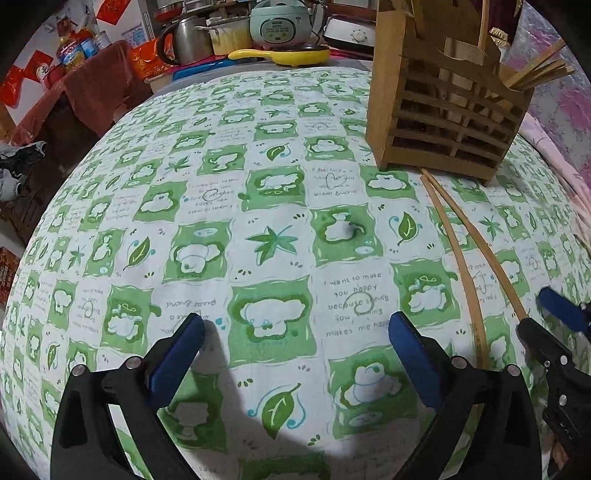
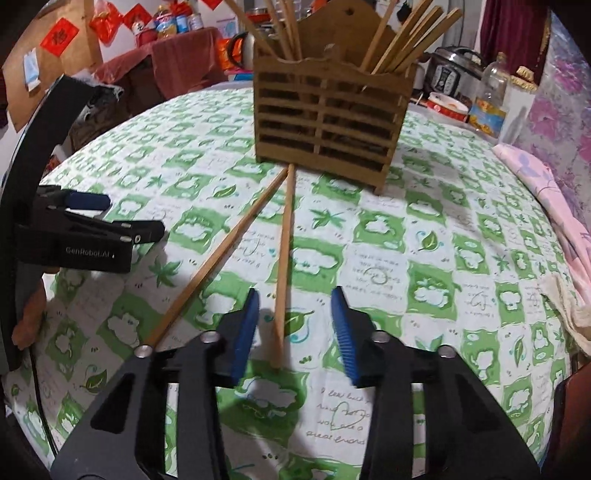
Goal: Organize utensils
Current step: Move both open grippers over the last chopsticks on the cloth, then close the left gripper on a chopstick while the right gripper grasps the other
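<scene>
Two wooden chopsticks lie on the green patterned tablecloth, their far tips meeting at the foot of a slatted wooden utensil holder [image 2: 328,122]. My right gripper [image 2: 295,325] is open, low over the table, with the near end of the right chopstick [image 2: 282,266] between its blue pads, not touching. The left chopstick [image 2: 218,258] runs past its left finger. My left gripper [image 1: 295,332] is open and empty over bare cloth, left of both chopsticks [image 1: 461,251]. The holder [image 1: 443,110] has several chopsticks standing in it. The right gripper [image 1: 546,321] shows at the left wrist view's right edge.
The tablecloth [image 2: 443,240] covers a round table. Behind it stand a rice cooker [image 1: 279,24], a kettle [image 1: 184,37], a yellow pan [image 1: 280,55], a pressure cooker [image 2: 450,74] and a plastic bottle [image 2: 491,99]. A pink cloth [image 2: 546,192] lies at the right edge.
</scene>
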Available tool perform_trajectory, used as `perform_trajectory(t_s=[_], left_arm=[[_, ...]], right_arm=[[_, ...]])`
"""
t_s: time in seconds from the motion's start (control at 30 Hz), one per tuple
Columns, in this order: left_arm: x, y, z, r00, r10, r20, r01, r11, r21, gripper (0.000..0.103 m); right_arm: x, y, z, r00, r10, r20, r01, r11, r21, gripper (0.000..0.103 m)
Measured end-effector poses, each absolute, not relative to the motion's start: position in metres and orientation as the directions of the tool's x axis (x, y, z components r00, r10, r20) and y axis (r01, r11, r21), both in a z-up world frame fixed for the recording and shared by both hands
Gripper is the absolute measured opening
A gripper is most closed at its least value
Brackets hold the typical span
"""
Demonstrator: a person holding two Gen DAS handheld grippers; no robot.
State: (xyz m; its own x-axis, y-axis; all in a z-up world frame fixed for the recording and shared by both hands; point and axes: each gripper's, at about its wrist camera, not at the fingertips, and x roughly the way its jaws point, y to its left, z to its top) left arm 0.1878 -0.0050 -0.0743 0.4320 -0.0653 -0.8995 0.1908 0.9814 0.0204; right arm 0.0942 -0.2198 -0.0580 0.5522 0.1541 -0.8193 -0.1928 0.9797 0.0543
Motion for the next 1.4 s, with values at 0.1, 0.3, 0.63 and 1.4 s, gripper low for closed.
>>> perform_trajectory(t_s=[0.1,0.3,0.63,1.4], left_arm=[[0.188,-0.004,-0.074,0.43,-0.067,-0.9,0.193,0.981,0.019,0.099],[0.188,-0.005,-0.075,0.43,-0.067,-0.9,0.193,0.981,0.019,0.099],[0.188,-0.004,-0.074,0.42,-0.074,-0.904,0.204,0.979,0.015,0.098],[0.116,-0.067,-0.065,0.377,-0.301,-0.876,0.575,0.818,-0.033,0.047]], right_arm=[[0.096,-0.219,-0.062,0.528,0.164,-0.833,-0.2,0.978,0.066,0.013],[0.093,-0.219,-0.062,0.519,0.174,-0.837,-0.204,0.976,0.077,0.007],[0.056,-0.247,-0.057,0.525,0.212,-0.825,-0.148,0.976,0.157,0.007],[0.058,-0.306,-0.05,0.6,0.294,-0.744,0.029,0.921,0.388,0.046]])
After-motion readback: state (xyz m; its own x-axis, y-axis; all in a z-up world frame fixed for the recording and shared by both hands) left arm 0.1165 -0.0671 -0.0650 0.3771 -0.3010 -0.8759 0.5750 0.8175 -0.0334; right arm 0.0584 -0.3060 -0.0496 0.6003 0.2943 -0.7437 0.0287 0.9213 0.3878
